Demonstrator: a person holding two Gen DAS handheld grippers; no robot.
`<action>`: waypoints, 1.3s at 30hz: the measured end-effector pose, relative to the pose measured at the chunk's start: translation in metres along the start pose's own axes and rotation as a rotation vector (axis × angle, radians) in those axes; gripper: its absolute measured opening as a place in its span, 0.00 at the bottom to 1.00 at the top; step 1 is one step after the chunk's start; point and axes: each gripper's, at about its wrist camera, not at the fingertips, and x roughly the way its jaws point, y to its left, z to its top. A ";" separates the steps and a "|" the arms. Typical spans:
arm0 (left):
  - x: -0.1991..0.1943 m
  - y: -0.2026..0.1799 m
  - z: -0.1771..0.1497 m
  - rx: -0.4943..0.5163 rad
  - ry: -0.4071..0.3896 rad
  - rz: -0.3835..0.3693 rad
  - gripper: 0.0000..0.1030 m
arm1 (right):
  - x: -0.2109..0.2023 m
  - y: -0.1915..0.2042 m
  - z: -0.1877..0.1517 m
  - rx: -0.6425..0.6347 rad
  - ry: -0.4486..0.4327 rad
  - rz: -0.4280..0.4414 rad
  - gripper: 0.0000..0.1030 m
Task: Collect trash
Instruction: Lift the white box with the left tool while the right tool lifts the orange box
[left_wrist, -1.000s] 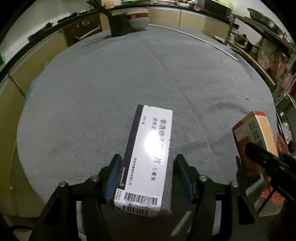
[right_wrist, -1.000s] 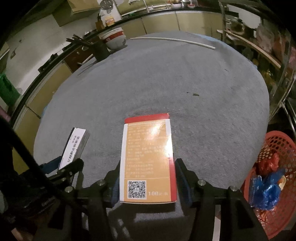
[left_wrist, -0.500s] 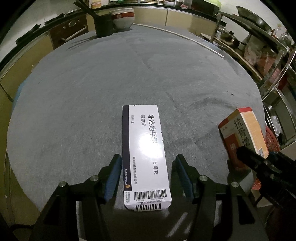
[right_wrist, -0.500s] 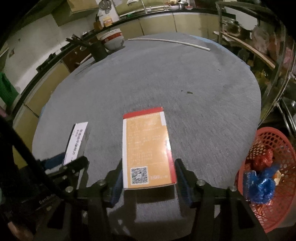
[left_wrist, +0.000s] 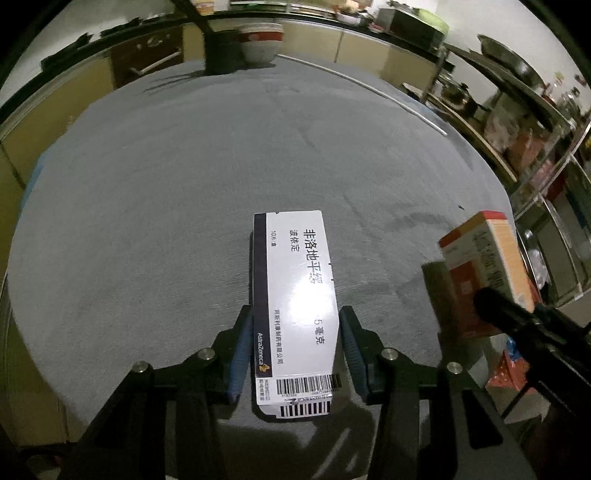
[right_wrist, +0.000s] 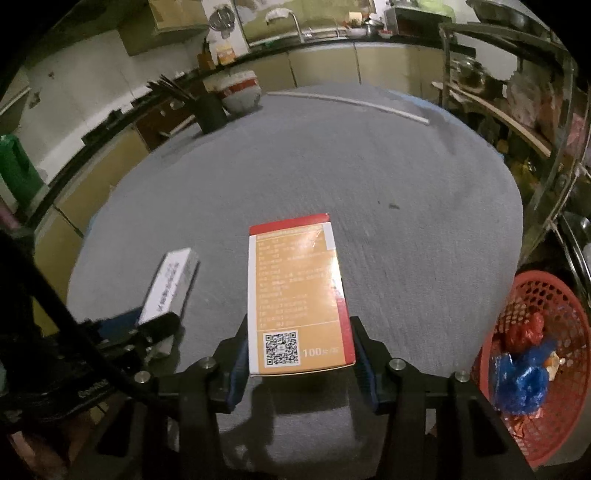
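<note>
Orange box (right_wrist: 297, 299) and white box (left_wrist: 295, 306), both finger-clamped, now lifted higher off table (left_wrist: 147, 206).

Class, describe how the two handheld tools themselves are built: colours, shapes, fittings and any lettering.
Both tools, left tool and right tool, share one build: matte black angular frames that fork into two fingers, each finger lined with a ribbed blue pad, with round silver bolt heads on the frame. Faint pale lettering shows on a black body at the right view's left edge; illegible.

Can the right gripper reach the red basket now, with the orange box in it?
Probably yes. The red basket stands beside the table, right of the right gripper, with nothing between; its open top faces up. The orange box is held.
</note>
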 end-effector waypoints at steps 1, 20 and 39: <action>-0.004 0.002 -0.001 -0.008 -0.004 0.004 0.46 | -0.004 0.001 0.000 -0.007 -0.010 0.001 0.50; -0.134 -0.088 -0.027 0.130 -0.322 0.170 0.46 | -0.120 -0.029 -0.029 0.011 -0.253 0.068 0.50; -0.150 -0.166 -0.006 0.280 -0.372 0.188 0.46 | -0.179 -0.068 -0.030 0.044 -0.393 0.050 0.50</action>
